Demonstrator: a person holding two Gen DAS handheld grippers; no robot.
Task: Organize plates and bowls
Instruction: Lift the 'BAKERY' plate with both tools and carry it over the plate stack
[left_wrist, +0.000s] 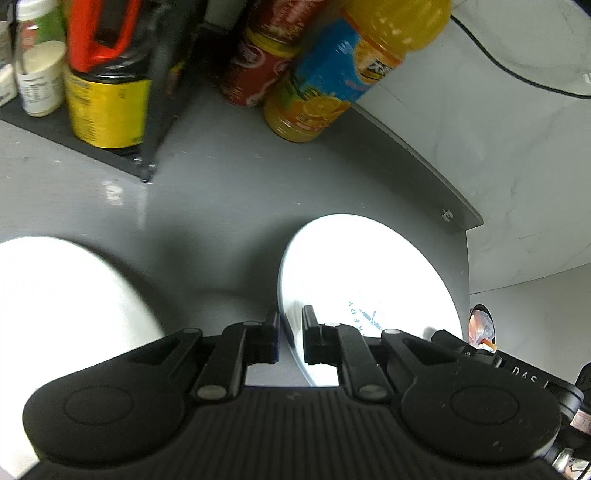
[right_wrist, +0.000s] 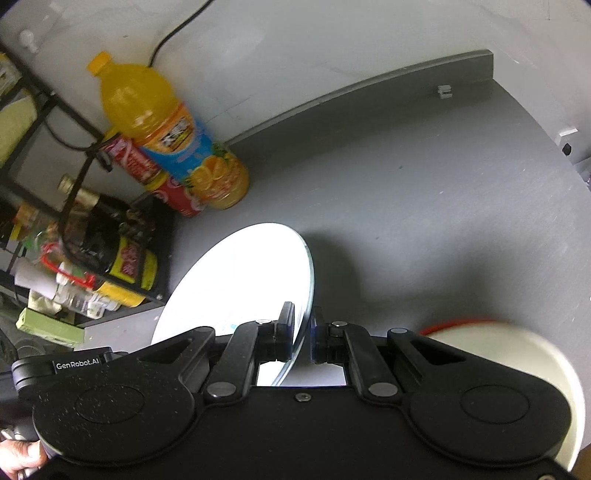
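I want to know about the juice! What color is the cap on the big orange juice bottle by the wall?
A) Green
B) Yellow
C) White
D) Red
B: in the right wrist view, the orange juice bottle standing on the gray table by the wall has a yellow cap.

- plate (left_wrist: 369, 280): white, blue print near rim
- second plate (left_wrist: 70, 295): plain white
- grippers (left_wrist: 290, 334) (right_wrist: 303, 334): black
- table (right_wrist: 424, 184): grey
- bottle (right_wrist: 173, 136): orange, yellow cap, blue label with orange slices
- can (right_wrist: 159, 177): red
- bowl (right_wrist: 535, 354): cream, red rim
- rack (right_wrist: 55, 110): black
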